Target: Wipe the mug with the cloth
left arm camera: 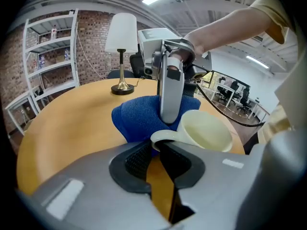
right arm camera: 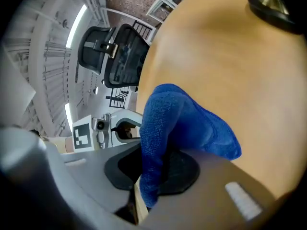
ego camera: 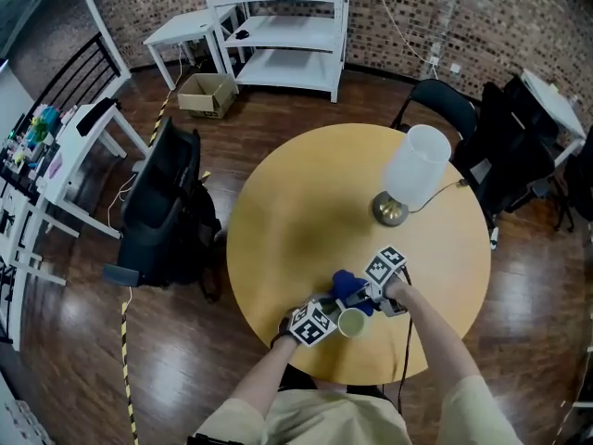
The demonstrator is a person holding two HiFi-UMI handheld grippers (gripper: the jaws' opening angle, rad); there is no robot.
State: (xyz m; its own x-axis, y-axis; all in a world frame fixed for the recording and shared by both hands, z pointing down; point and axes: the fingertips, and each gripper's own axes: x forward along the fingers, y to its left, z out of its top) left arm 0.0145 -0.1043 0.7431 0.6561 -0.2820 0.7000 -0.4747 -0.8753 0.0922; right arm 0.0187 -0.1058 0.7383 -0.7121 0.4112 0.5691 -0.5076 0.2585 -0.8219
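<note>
A cream mug (ego camera: 353,323) stands near the front edge of the round wooden table (ego camera: 296,211). My left gripper (ego camera: 331,319) comes at it from the left. In the left gripper view the mug (left arm camera: 204,131) has its handle between the jaw tips of the left gripper (left arm camera: 158,150), which is shut on it. A blue cloth (ego camera: 347,288) lies bunched just behind the mug, against its far side. My right gripper (right arm camera: 153,169) is shut on a fold of the cloth (right arm camera: 187,123). One of its fingers (left arm camera: 171,95) stands upright over the cloth (left arm camera: 139,116).
A table lamp (ego camera: 415,167) with a white shade stands at the back right of the table, its cable trailing off the right edge. A black office chair (ego camera: 171,202) sits left of the table. Another chair (ego camera: 445,105) and white shelves (ego camera: 292,31) stand beyond.
</note>
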